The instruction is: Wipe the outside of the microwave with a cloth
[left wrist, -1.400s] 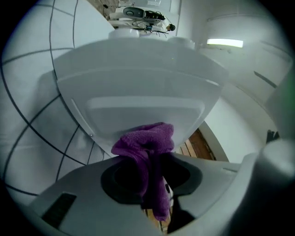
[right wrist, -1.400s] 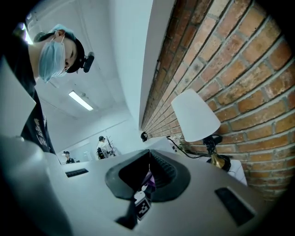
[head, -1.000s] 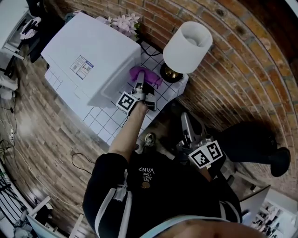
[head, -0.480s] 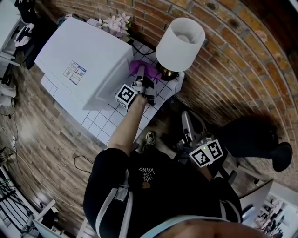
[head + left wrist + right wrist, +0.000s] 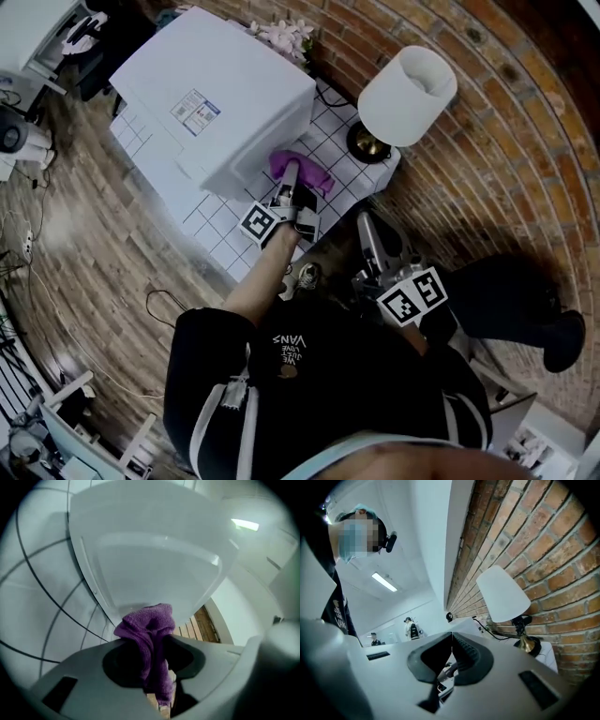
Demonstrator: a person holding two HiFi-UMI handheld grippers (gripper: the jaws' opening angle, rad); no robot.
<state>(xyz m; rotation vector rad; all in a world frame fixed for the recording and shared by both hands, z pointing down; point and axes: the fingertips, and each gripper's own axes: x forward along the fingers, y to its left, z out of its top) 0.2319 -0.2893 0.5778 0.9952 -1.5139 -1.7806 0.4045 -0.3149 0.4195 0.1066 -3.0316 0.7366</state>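
Cloth (image 5: 146, 637) is hanging soft and limp as we are pinching its fold tight in the left gripper (image 5: 154, 660) fingers beside the microwave (image 5: 220, 89), right gripper (image 5: 451, 656) fingers closed, empty.

One microwave (image 5: 216, 94), one cloth (image 5: 302, 169), one lamp (image 5: 408, 82); left claw (image 5: 291, 180), right claw (image 5: 367, 234): two.

Black short-sleeved shirt (image 5: 342, 389), white stripes

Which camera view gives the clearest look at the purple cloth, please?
The left gripper view: the purple cloth fills the centre, clamped between the left gripper's jaws, close to the white microwave. The head view shows it only as a small purple patch beside the microwave. The right gripper view doesn't show it.
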